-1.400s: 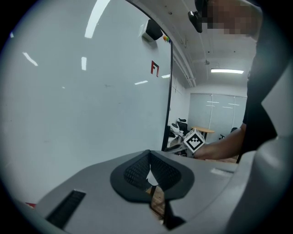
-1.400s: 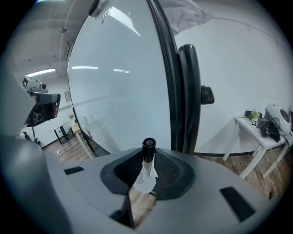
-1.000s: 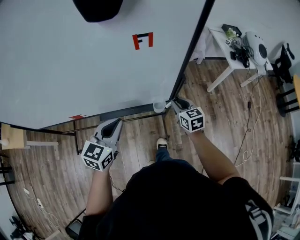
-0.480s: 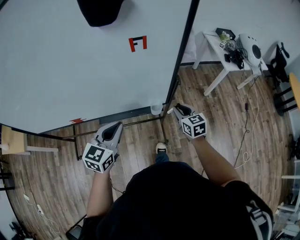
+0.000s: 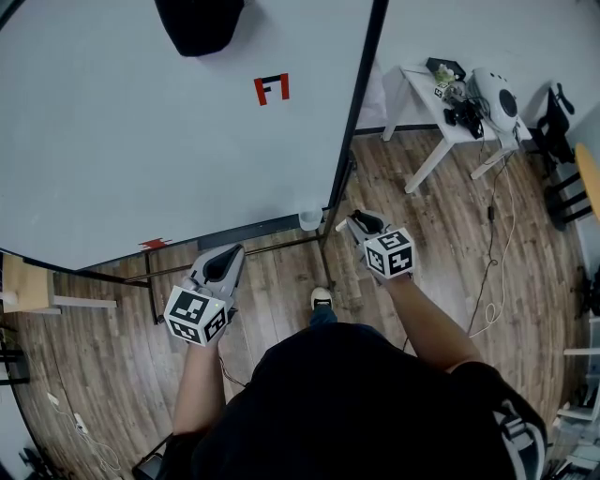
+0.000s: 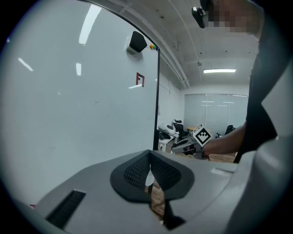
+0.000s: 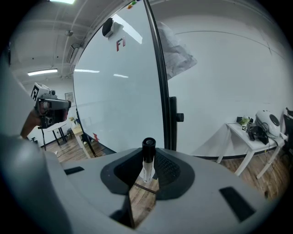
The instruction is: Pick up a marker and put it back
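- The marker (image 7: 148, 154), white-bodied with a black cap, stands upright between the jaws of the right gripper (image 7: 147, 172). The jaws are closed on its barrel, and the capped end rises above them.
- Off to the left of those jaws is the left gripper (image 6: 150, 177). Its jaws are pressed together with nothing between them.
- Ahead of both pairs of jaws stands a large whiteboard (image 5: 141, 141). It is bare except for a red-and-black mark (image 5: 272, 88) and a black object (image 5: 199, 21) high on its face.
- The board's black side frame (image 7: 158, 77) rises straight ahead of the right jaws.
- A small pale cup (image 5: 310, 219) sits near the board's lower corner, just left of the right jaws in the head view.
- Beneath the jaws lies a wood-plank floor (image 5: 281, 281), with a thin cable (image 5: 497, 272) trailing across it to the right.
- Well to the right of the right jaws, a white table (image 5: 427, 98) stands against a white wall. It carries a rounded white device and some dark gear.
- Far left of the left jaws is a small wooden stand (image 5: 23, 277).
- Strip lights run along the ceiling above.
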Motion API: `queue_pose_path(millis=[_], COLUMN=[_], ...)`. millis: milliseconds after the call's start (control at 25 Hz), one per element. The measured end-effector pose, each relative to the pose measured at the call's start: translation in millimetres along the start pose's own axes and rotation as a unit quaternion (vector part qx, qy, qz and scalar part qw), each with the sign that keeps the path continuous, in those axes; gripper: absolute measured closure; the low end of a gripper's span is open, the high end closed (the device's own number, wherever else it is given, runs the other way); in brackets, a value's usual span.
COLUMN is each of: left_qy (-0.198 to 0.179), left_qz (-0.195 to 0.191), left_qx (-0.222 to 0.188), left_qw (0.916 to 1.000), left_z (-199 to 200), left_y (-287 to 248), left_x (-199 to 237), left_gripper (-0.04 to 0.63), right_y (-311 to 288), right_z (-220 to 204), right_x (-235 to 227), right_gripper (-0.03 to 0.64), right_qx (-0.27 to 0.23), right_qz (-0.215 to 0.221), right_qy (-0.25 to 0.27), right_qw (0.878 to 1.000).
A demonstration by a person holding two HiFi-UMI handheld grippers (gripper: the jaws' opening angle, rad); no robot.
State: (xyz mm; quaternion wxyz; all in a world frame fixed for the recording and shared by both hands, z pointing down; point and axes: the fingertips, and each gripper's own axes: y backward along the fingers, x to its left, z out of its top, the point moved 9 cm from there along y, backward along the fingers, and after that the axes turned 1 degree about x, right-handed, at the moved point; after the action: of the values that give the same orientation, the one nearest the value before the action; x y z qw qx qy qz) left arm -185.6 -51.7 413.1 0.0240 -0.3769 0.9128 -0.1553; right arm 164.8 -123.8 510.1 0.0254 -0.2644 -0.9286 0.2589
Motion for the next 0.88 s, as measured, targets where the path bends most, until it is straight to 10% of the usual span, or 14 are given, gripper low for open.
queue_pose_path(millis=[880], left_qy=[0.026], left_qz=[0.013], left_qx=[0.013], left_qw=[0.9995], left_z=[-6.8], left_y=[-19.8], left_x=[24.8], left_gripper=[0.584], right_y=[-60.3], right_z=[34.2], right_x=[-1.3], right_gripper=[0.547], right_qx=[0.01], right_qz=[0.044], right_qy=[0.031], right_qw=[0.999])
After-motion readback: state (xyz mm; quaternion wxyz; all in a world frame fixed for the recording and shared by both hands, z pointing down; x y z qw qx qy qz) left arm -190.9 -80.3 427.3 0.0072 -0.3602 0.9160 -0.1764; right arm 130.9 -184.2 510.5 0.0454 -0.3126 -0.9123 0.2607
